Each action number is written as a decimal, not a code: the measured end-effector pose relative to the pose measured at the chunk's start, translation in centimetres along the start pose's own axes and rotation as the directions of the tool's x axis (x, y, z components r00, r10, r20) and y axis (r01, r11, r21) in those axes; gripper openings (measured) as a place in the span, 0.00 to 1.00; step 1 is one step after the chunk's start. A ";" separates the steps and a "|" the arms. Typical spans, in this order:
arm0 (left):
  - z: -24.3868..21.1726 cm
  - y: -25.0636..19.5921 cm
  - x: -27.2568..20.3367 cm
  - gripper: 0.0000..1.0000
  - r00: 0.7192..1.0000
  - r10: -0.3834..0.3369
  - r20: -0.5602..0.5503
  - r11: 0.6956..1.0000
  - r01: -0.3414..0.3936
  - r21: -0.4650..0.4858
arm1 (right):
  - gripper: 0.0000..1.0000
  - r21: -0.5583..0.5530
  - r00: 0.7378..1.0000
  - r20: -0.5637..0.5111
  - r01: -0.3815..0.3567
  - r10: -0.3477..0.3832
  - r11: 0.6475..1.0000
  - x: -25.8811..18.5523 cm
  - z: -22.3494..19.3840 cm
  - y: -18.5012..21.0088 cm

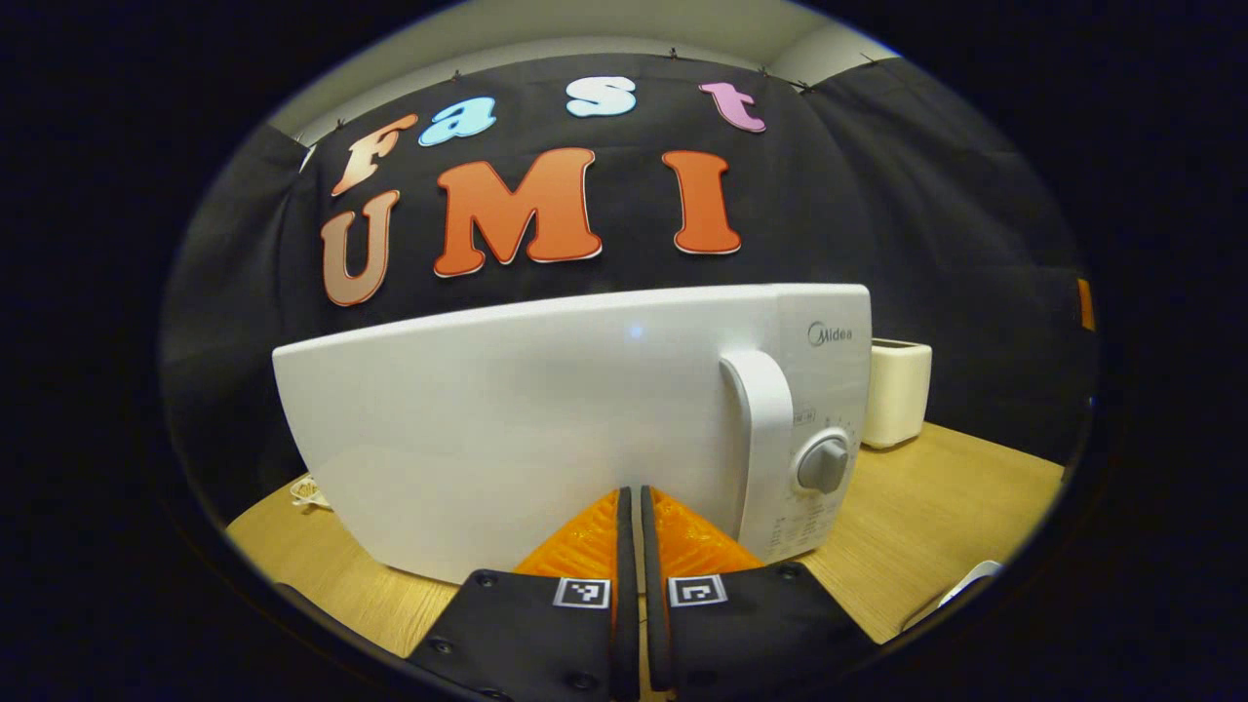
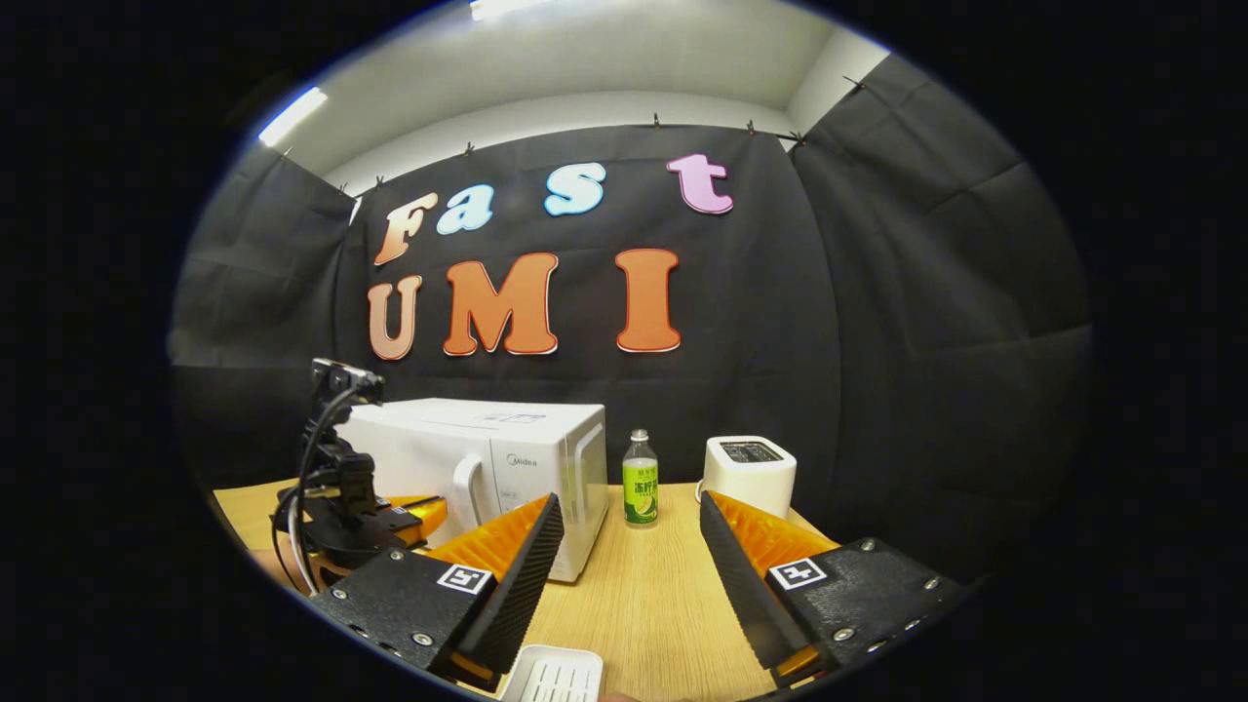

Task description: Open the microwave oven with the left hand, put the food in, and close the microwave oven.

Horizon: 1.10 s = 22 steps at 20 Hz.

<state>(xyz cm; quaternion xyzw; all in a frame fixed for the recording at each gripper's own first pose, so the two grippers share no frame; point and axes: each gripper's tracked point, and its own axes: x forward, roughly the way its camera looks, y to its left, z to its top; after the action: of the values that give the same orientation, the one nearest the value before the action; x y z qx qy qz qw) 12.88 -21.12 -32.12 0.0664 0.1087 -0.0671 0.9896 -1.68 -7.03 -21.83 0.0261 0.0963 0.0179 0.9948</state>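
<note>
The white microwave (image 1: 546,419) stands close in front of me with its door closed. Its vertical handle (image 1: 770,429) sits just left of the grey knob (image 1: 824,465). My left gripper (image 1: 631,495) is shut with nothing between its fingers, pointing at the door slightly left of the handle. In the right gripper view the microwave (image 2: 507,458) is at mid-left, and the left gripper (image 2: 429,509) hovers before its front. My right gripper (image 2: 629,512) is open and empty above the table. A white ribbed tray (image 2: 556,675) lies just below it at the near edge; its contents are hidden.
A white toaster (image 2: 749,473) stands right of the microwave, with a green-labelled bottle (image 2: 640,480) between them. The wooden table (image 2: 653,595) stretches ahead. A small object (image 1: 310,490) lies on the table left of the microwave. Black cloth walls the booth.
</note>
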 end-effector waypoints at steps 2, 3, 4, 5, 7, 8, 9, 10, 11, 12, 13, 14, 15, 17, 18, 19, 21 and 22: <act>2.8 1.0 -1.9 0.08 0.999 -0.007 0.034 1.000 0.007 -0.005 | 0.88 -0.010 1.000 0.012 0.001 -0.001 1.000 -0.1 1.1 0.3; 4.3 1.8 -3.0 0.08 0.999 -0.004 0.050 1.000 0.004 -0.006 | 0.88 -0.015 1.000 0.020 0.003 -0.002 1.000 0.0 1.8 0.6; 5.8 2.7 -4.2 0.08 0.998 0.001 0.067 1.000 0.000 -0.012 | 0.88 -0.017 1.000 0.029 0.004 -0.003 1.000 -0.1 2.5 0.8; 7.4 3.8 -5.2 0.08 0.997 0.006 0.082 1.000 -0.005 -0.017 | 0.88 -0.017 0.999 0.036 0.003 -0.003 1.000 -0.2 3.2 1.1; 10.3 6.1 -7.7 0.12 0.992 0.031 0.119 0.999 -0.027 -0.037 | 0.88 -0.022 0.999 0.048 -0.001 0.002 1.000 -0.3 4.3 1.6; 11.6 7.3 -8.7 0.12 0.991 0.044 0.130 0.998 -0.038 -0.043 | 0.88 -0.029 0.999 0.054 0.000 0.001 1.000 -0.3 4.9 1.8; 12.7 8.5 -9.7 0.13 0.988 0.059 0.143 0.998 -0.053 -0.042 | 0.88 -0.036 0.998 0.059 0.002 0.000 0.999 -0.2 5.5 2.0; 13.7 9.9 -10.8 0.16 0.984 0.078 0.159 0.997 -0.073 -0.038 | 0.88 -0.041 0.998 0.064 0.003 0.000 0.999 -0.2 6.1 2.2; 14.9 11.3 -11.9 0.16 0.980 0.099 0.170 0.995 -0.096 -0.026 | 0.88 -0.041 0.998 0.069 0.005 -0.003 0.999 -0.1 6.8 2.4; 15.6 12.7 -13.1 0.17 0.977 0.125 0.170 0.992 -0.125 -0.010 | 0.88 -0.036 0.998 0.069 0.011 -0.008 0.999 -0.2 7.2 2.4; 16.6 14.1 -14.4 0.20 0.971 0.152 0.183 0.988 -0.154 -0.001 | 0.88 -0.032 0.998 0.069 0.004 -0.002 0.999 -0.2 7.5 2.9; 17.6 15.2 -15.5 0.24 0.966 0.171 0.195 0.985 -0.174 0.000 | 0.88 -0.033 0.997 0.071 -0.010 0.012 0.999 -0.4 8.0 3.6; 18.3 15.9 -16.4 0.30 0.964 0.173 0.201 0.984 -0.178 0.005 | 0.88 -0.037 0.997 0.077 -0.024 0.027 0.999 -0.3 8.6 4.6; 19.9 17.9 -18.1 0.29 0.957 0.195 0.215 0.979 -0.202 0.012 | 0.88 -0.054 0.995 0.092 -0.045 0.050 0.998 0.0 10.1 6.1; 20.8 18.9 -18.7 0.34 0.953 0.208 0.221 0.977 -0.214 0.007 | 0.88 -0.060 0.993 0.099 -0.052 0.058 0.997 0.1 10.9 6.7; 21.5 19.9 -19.4 0.48 0.950 0.219 0.222 0.975 -0.223 -0.008 | 0.88 -0.065 0.993 0.101 -0.060 0.067 0.996 0.2 11.6 7.5; 23.1 21.6 -20.6 0.53 0.944 0.239 0.229 0.971 -0.237 -0.035 | 0.88 -0.077 0.989 0.116 -0.080 0.088 0.994 -0.2 13.0 8.7; 23.8 22.6 -20.9 0.60 0.940 0.252 0.231 0.968 -0.249 -0.042 | 0.88 -0.085 0.988 0.123 -0.083 0.093 0.993 -0.2 13.8 9.2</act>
<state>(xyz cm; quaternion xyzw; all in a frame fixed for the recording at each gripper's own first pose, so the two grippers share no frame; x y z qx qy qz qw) 0.91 0.09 -1.73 0.0655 -0.0179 0.0525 0.9963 0.53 1.49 -7.77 -0.0082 0.0308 0.0641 0.9974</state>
